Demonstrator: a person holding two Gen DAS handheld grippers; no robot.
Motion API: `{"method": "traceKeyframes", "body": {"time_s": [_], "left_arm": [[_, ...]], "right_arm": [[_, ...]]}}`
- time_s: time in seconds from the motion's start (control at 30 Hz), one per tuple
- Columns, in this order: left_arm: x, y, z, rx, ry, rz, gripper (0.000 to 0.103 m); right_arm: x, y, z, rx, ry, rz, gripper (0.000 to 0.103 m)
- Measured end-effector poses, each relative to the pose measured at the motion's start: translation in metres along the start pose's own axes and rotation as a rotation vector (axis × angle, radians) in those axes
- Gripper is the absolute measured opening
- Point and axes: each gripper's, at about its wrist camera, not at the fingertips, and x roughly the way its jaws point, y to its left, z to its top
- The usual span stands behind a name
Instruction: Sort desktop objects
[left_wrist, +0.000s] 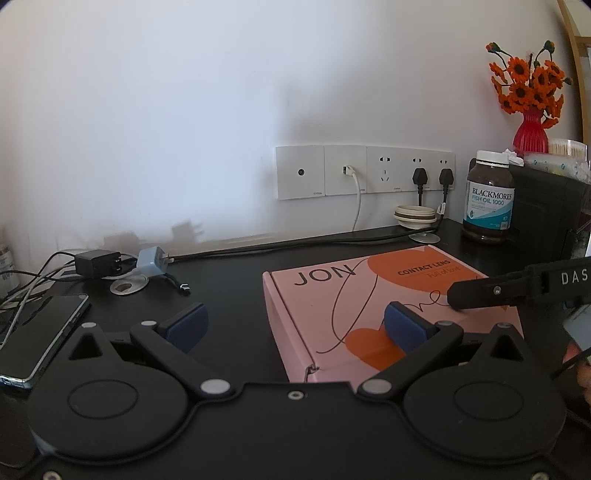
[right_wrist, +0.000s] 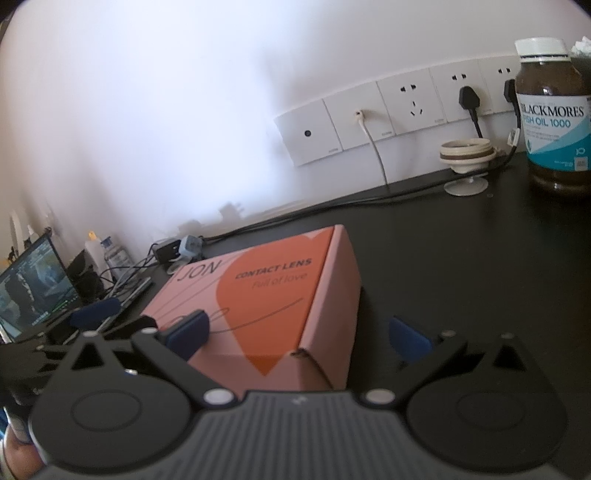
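A: Grippers first: the right gripper is held wide open, its blue padded fingers set either side of the near right corner of a pink and orange cardboard contact-lens box. The left gripper is also spread, nothing held.

B: Which step is judged underway?

A: The approach to the box, lying flat on the matte black desk. A squeeze across its smooth sides is called for next. A brown fish-oil bottle with white cap stands behind.
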Motion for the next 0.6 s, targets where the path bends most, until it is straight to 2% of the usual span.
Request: {"method": "traceKeyframes", "body": {"time_s": [0.17,0.6], "left_arm": [[0.000,-0.001,0.000,0.000,0.001,0.002,0.103],[0.001,0.000,0.000,-0.004,0.004,0.010,0.103]], "right_arm": [[-0.003,0.012,0.005,-0.089,0.005,-0.041,0.102],[0.008,0.032,0.040,-0.323,0.197,-0.050,0.102]]}}
